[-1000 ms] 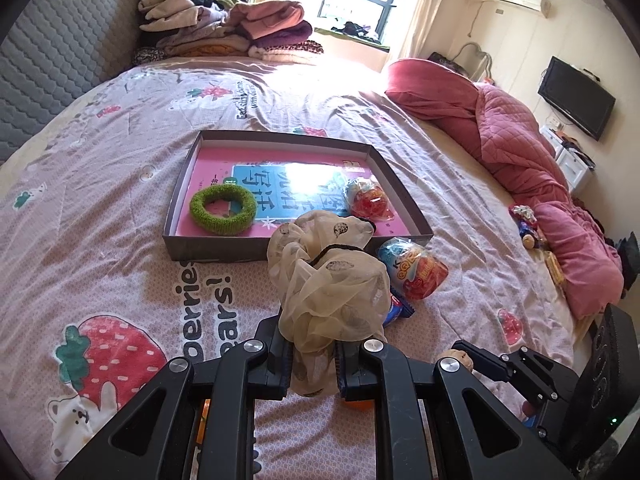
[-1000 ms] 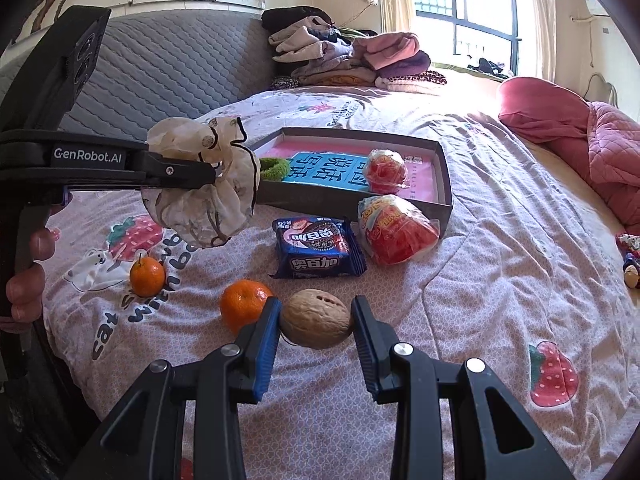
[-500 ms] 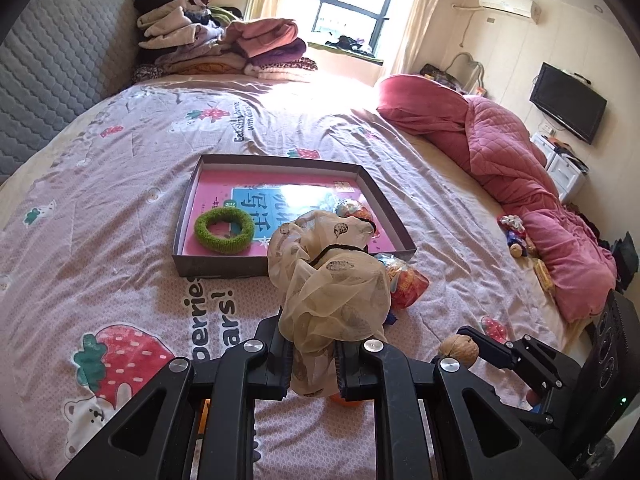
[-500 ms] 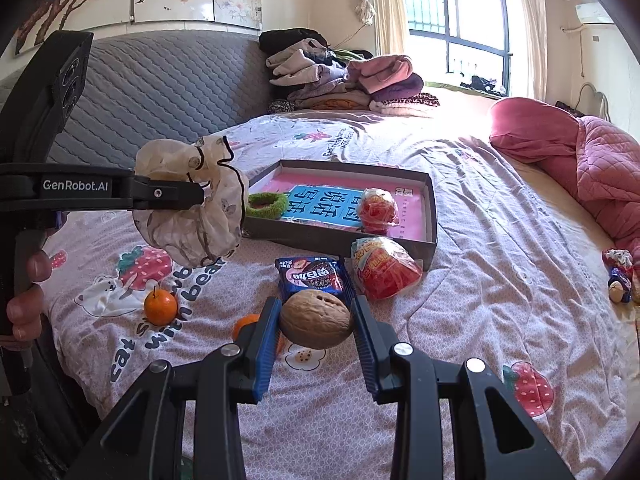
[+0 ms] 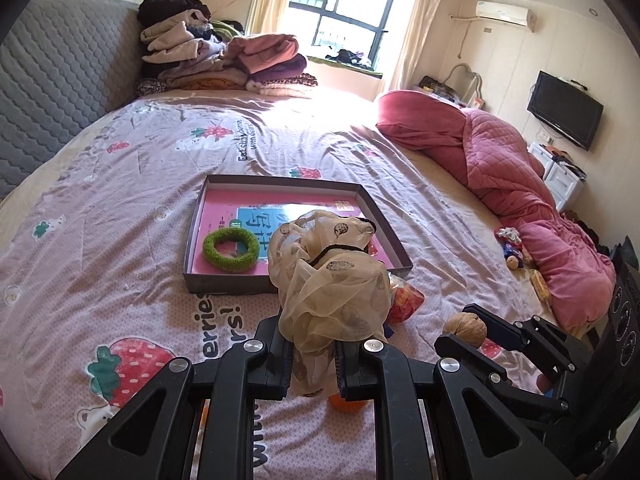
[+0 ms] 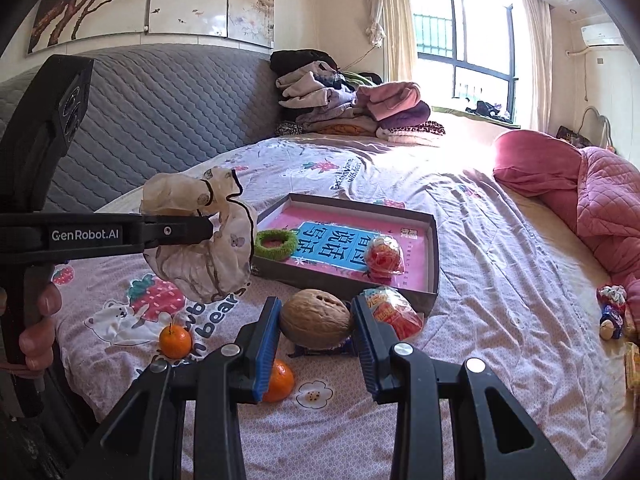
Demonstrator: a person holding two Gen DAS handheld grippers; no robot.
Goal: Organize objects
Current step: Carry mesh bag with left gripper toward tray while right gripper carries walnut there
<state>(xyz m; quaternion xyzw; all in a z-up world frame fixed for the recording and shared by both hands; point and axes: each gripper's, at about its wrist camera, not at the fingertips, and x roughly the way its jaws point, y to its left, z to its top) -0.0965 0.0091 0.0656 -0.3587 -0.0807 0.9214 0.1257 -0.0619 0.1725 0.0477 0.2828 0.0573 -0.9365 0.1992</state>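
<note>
Left gripper point(image 5: 311, 364) is clamped nearly closed on a beige sheer scrunchie point(image 5: 332, 280) with black trim; the fabric bunches up above the jaws, held in the air over the bedspread point(image 5: 100, 240). In the right wrist view the same gripper point(image 6: 208, 230) comes in from the left side with the scrunchie point(image 6: 200, 240) hanging around its tip, a hand point(image 6: 36, 328) on the handle at the left edge.

Right gripper point(image 6: 316, 322) is closed on a walnut point(image 6: 316, 318), pads touching both sides, nut lifted clear of the bed. From the left wrist view the walnut point(image 5: 466, 328) sits at the tip of the right gripper point(image 5: 466, 334), lower right.

A shallow dark box point(image 6: 434, 248) with a pink and blue printed bottom lies on the bed ahead of both tools. Inside: a green fuzzy ring point(image 6: 276, 244) at the left end, and a red wrapped candy ball point(image 6: 384, 258) toward the right. Just outside the near wall of the box lies a red snack bag point(image 6: 396, 312). A dark snack packet point(image 6: 320, 350) shows partly under the walnut.

Two small oranges on the bedspread: one point(image 6: 175, 340) near the bear print, the other point(image 6: 278, 380) partly hidden behind the right gripper's left finger. Pink quilt point(image 6: 592, 196) bunched at the right side of the bed, folded clothes pile point(image 6: 352, 108) at the far end.
</note>
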